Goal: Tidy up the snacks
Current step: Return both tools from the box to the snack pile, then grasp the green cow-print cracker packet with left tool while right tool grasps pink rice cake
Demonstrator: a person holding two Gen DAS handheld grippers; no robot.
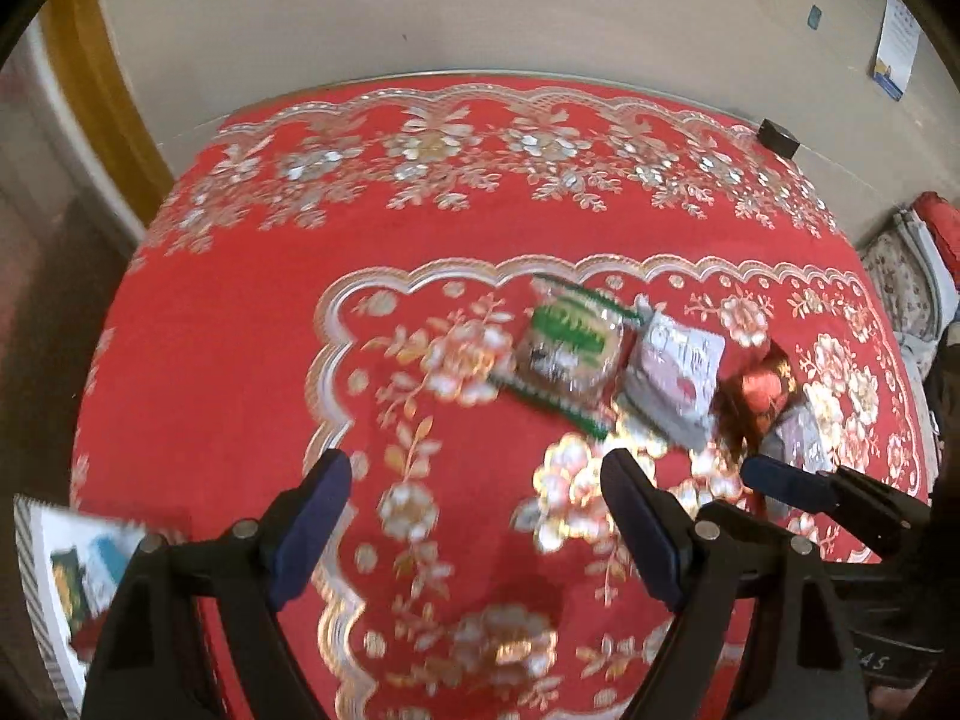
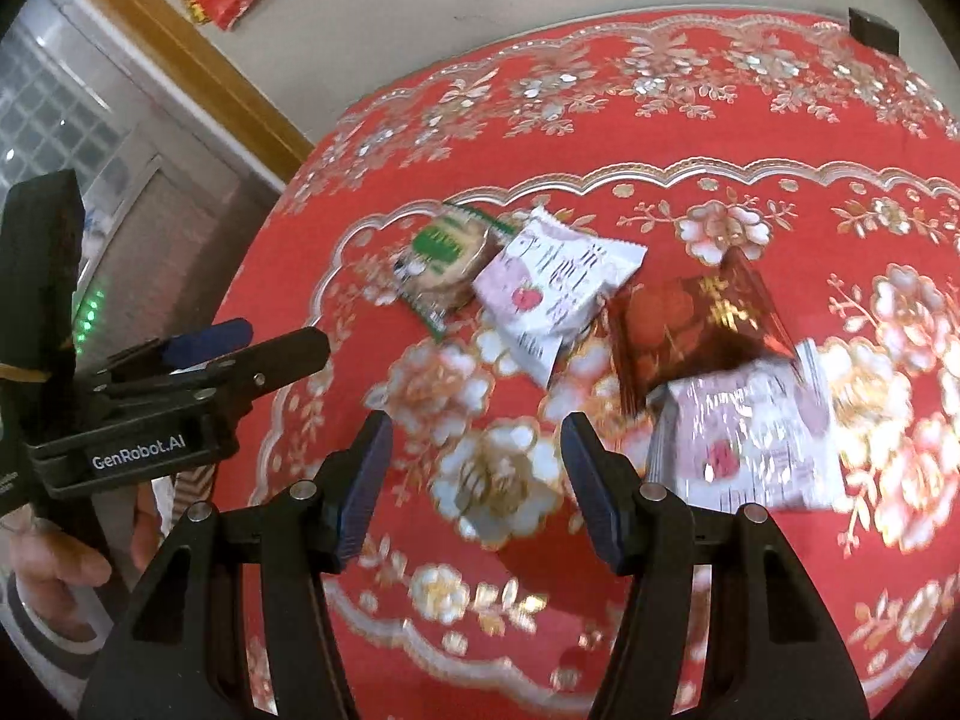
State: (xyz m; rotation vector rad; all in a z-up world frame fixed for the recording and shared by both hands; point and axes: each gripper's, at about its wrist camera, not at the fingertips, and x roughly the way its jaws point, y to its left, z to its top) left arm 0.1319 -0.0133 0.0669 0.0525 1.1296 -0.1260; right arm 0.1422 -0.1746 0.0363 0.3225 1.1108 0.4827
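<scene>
Four crinkly foil snack packets (image 2: 564, 294) crowd the embroidered red surface (image 2: 750, 120); both hand-held grippers, left (image 1: 477, 516) and right (image 2: 477, 480), gape empty.

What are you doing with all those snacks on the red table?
A person is sorting snacks with a two-finger tool in each hand. Four packets lie in a row on the red flowered tablecloth: a green biscuit packet, a white and pink packet, a red foil packet and another white and pink packet partly under it. The left tool and the right tool are both open and empty above the cloth, near the packets. Nothing has been picked up yet.
</scene>
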